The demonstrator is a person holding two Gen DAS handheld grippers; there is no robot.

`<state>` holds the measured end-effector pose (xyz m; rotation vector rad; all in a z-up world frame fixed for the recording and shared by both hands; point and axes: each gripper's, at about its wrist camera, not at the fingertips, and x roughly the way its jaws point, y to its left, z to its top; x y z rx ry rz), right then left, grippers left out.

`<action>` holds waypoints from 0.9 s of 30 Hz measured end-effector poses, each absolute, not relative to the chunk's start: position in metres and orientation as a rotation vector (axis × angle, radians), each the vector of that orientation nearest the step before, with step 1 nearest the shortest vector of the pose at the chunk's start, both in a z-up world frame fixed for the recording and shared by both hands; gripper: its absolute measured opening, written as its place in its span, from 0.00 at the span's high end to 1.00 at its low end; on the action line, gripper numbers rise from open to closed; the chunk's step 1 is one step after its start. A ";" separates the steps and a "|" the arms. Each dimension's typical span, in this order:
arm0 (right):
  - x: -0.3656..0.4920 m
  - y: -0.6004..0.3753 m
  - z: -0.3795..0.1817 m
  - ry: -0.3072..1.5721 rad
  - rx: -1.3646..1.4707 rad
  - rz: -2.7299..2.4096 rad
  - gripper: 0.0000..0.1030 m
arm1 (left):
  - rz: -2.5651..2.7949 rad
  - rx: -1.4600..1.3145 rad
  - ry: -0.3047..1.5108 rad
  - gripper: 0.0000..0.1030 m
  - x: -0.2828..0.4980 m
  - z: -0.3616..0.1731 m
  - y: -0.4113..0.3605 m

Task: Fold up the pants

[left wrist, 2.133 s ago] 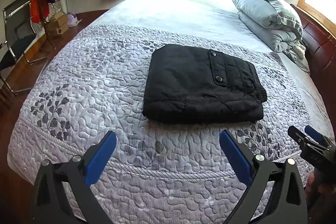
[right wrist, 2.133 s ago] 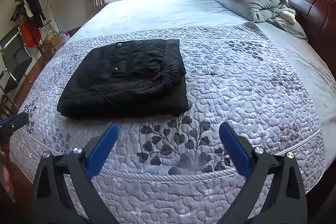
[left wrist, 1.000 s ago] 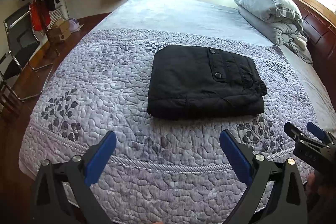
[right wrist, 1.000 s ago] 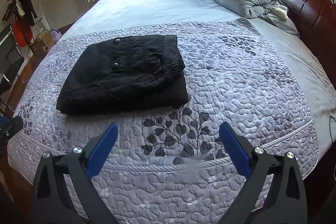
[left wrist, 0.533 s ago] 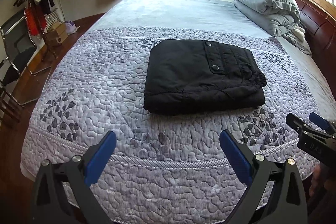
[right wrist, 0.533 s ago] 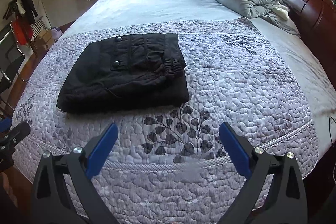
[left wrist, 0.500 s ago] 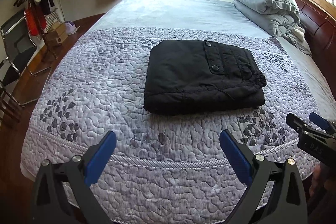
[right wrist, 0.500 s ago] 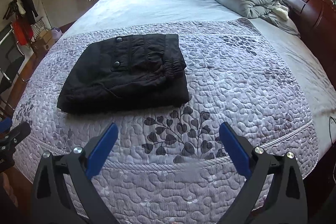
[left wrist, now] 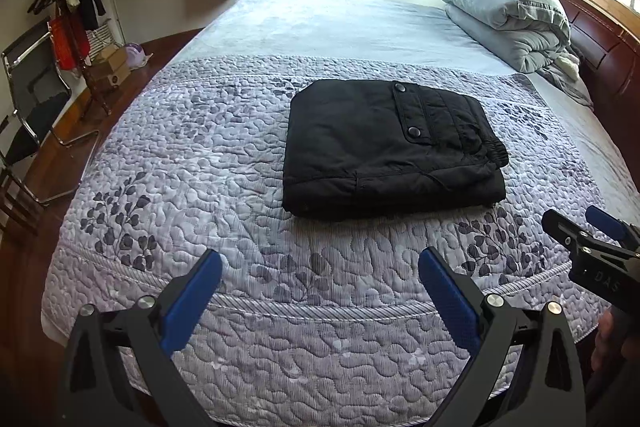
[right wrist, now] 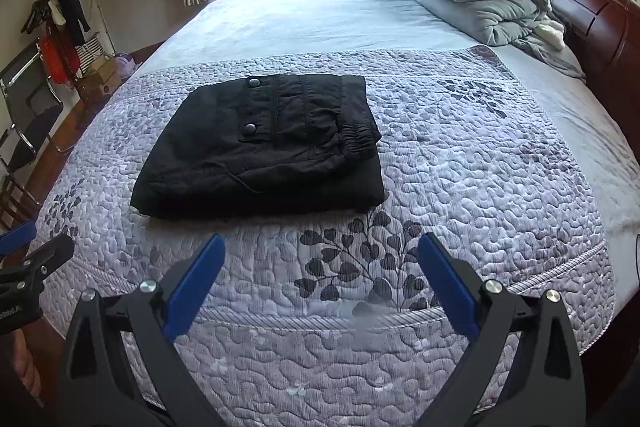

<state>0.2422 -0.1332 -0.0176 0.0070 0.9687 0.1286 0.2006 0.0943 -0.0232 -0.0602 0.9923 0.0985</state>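
Note:
Black pants (left wrist: 384, 147) lie folded into a neat rectangle on the purple quilted bedspread (left wrist: 180, 155), with two snap buttons on a pocket flap facing up. They also show in the right wrist view (right wrist: 264, 147). My left gripper (left wrist: 320, 267) is open and empty, held back over the bed's near edge, well short of the pants. My right gripper (right wrist: 320, 251) is open and empty, also back at the near edge. The right gripper's tip shows at the right of the left wrist view (left wrist: 588, 239).
A folded grey duvet (left wrist: 500, 11) lies at the head of the bed by the dark wooden headboard (left wrist: 600, 43). A coat stand (left wrist: 68, 7), a chair (left wrist: 32, 99) and boxes (left wrist: 108, 67) stand on the wooden floor to the left.
Both grippers have drawn back slightly from the pants and stay open. The pants have not moved.

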 end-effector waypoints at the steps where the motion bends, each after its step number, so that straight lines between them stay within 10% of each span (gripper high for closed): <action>1: 0.242 -0.132 -0.018 0.968 0.007 0.129 0.06 | 0.097 -0.062 0.993 0.03 0.200 -0.023 0.095; 27: 0.238 -0.122 -0.017 0.974 -0.015 0.142 0.06 | 0.085 -0.073 1.004 0.03 0.199 -0.026 0.099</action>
